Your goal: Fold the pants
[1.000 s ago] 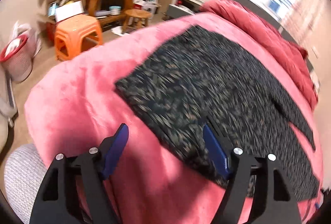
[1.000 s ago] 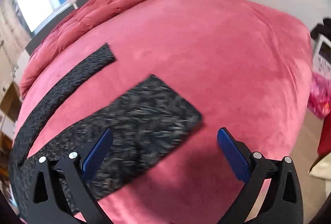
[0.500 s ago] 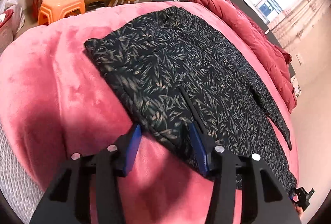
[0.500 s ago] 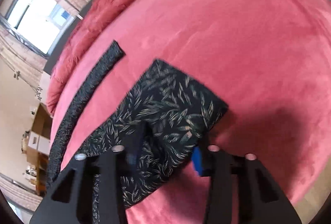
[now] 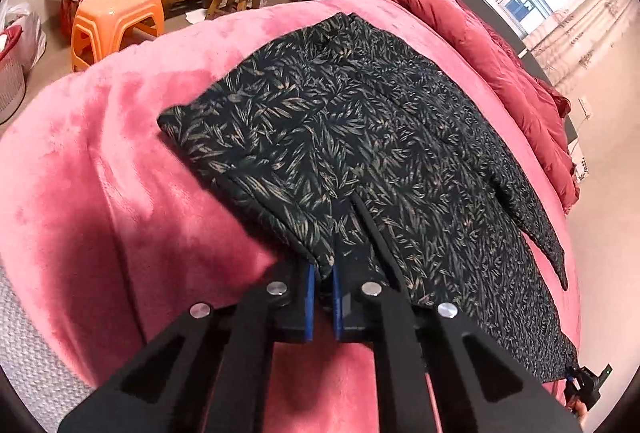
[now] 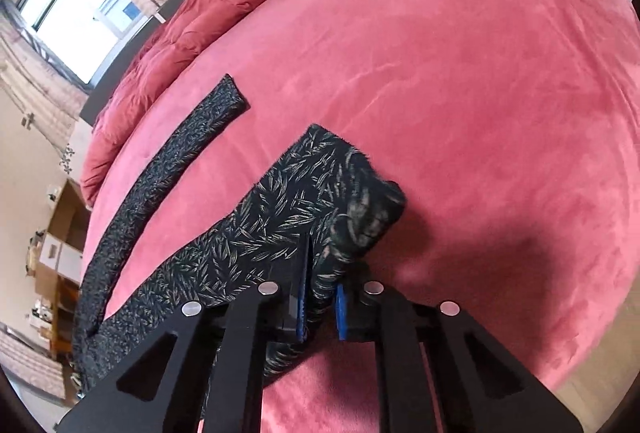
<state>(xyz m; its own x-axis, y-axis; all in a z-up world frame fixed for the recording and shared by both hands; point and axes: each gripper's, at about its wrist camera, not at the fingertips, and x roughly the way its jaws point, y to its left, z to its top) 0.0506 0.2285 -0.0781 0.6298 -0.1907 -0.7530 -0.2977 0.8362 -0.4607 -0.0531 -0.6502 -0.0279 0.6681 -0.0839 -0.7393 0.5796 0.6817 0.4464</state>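
Pants (image 5: 360,137) flat on bed (image 5: 120,193) near its front edge; soft, light, floppy. Left gripper (image 5: 321,287) jaws pinch waist edge, right gripper (image 6: 320,307) jaws pinch leg hem; hold edges.

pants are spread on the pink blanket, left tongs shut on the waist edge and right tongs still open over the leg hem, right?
Not quite: the right wrist view shows the right tongs shut on the pants, like the left tongs. The pink blanket part holds.
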